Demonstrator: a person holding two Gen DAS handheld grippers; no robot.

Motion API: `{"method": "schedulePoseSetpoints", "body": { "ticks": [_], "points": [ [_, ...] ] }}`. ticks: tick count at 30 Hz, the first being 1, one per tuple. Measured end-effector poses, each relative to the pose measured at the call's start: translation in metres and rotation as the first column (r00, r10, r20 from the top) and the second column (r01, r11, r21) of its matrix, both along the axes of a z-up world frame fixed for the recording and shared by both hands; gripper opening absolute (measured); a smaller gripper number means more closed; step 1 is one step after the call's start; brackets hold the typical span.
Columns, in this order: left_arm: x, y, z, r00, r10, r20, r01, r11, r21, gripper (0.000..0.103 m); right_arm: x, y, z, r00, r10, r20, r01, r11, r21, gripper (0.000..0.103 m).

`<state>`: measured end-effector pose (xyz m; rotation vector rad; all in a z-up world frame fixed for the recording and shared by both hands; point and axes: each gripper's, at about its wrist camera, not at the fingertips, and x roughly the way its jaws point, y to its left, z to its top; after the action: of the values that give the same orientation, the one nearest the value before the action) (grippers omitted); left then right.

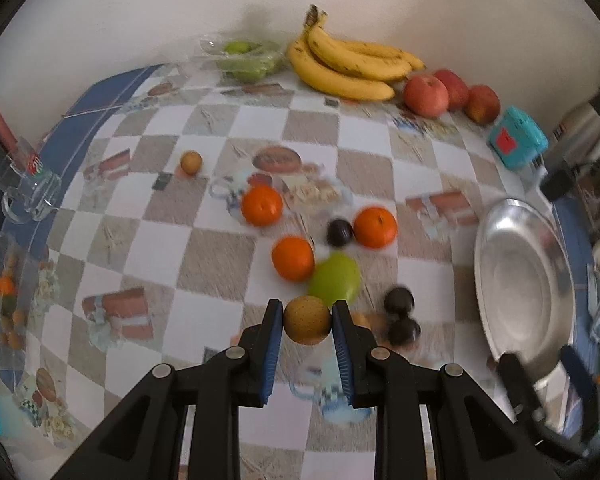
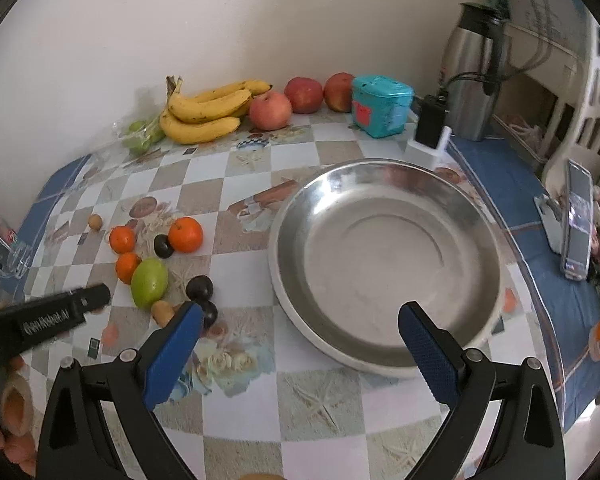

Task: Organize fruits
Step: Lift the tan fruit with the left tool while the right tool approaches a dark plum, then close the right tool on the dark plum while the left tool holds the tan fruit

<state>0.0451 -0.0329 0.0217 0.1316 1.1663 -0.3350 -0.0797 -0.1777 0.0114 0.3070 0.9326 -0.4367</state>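
Observation:
My left gripper (image 1: 307,320) is shut on a small brown round fruit (image 1: 307,320), just above the table. Behind it lie a green fruit (image 1: 334,279), three oranges (image 1: 293,258) and dark plums (image 1: 398,301). A second small brown fruit (image 1: 191,162) lies alone farther left. The right wrist view shows the same cluster: green fruit (image 2: 149,282), oranges (image 2: 185,234), plums (image 2: 199,288) and a brown fruit (image 2: 163,312). My right gripper (image 2: 300,332) is open and empty at the near rim of the steel bowl (image 2: 384,264). The bowl (image 1: 520,288) holds nothing.
Bananas (image 2: 204,114), red apples (image 2: 270,111) and bagged green fruit (image 2: 140,136) line the back wall. A teal box (image 2: 381,106), a charger stand (image 2: 430,132) and a steel flask (image 2: 474,72) stand at the back right. A glass mug (image 1: 30,196) sits at the left edge.

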Motion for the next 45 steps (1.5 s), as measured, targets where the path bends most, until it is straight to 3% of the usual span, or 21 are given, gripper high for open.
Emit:
{"method": "schedulePoseSetpoints", "body": {
  "ticks": [12, 23, 26, 29, 32, 37, 39, 45],
  "points": [
    [0.053, 0.006, 0.001, 0.994, 0.110, 0.003, -0.110, 0.994, -0.016, 0.027, 0.065, -0.001, -0.005, 0.998, 0.056, -0.019, -0.053, 0.992, 0.111, 0.098],
    [0.057, 0.014, -0.022, 0.990, 0.133, -0.053, -0.134, 0.991, -0.025, 0.027, 0.090, 0.008, -0.029, 0.991, 0.107, -0.079, -0.087, 0.971, 0.221, 0.096],
    [0.055, 0.013, -0.022, 0.990, 0.130, -0.056, -0.131, 0.991, -0.031, 0.027, 0.088, 0.006, -0.040, 0.988, 0.104, -0.111, -0.073, 0.964, 0.256, 0.086],
    [0.052, 0.014, -0.022, 0.990, 0.128, -0.067, -0.132, 0.990, -0.051, 0.027, 0.085, 0.005, -0.046, 0.986, 0.103, -0.132, -0.064, 0.961, 0.269, 0.084],
    [0.049, 0.012, -0.024, 0.989, 0.124, -0.080, -0.129, 0.990, -0.061, 0.027, 0.083, 0.005, -0.048, 0.986, 0.110, -0.129, -0.067, 0.952, 0.300, 0.074],
    [0.045, 0.008, -0.027, 0.988, 0.116, -0.098, -0.123, 0.990, -0.069, 0.027, 0.082, 0.012, -0.050, 0.981, 0.136, -0.136, -0.090, 0.949, 0.301, 0.071],
    [0.044, 0.006, -0.029, 0.988, 0.112, -0.102, -0.119, 0.991, -0.066, 0.027, 0.082, 0.012, -0.052, 0.980, 0.138, -0.141, -0.089, 0.947, 0.307, 0.059],
    [0.042, 0.005, -0.035, 0.985, 0.116, -0.124, -0.125, 0.990, -0.064, 0.027, 0.082, 0.010, -0.062, 0.976, 0.138, -0.170, -0.075, 0.940, 0.332, 0.059]
  ]
}}
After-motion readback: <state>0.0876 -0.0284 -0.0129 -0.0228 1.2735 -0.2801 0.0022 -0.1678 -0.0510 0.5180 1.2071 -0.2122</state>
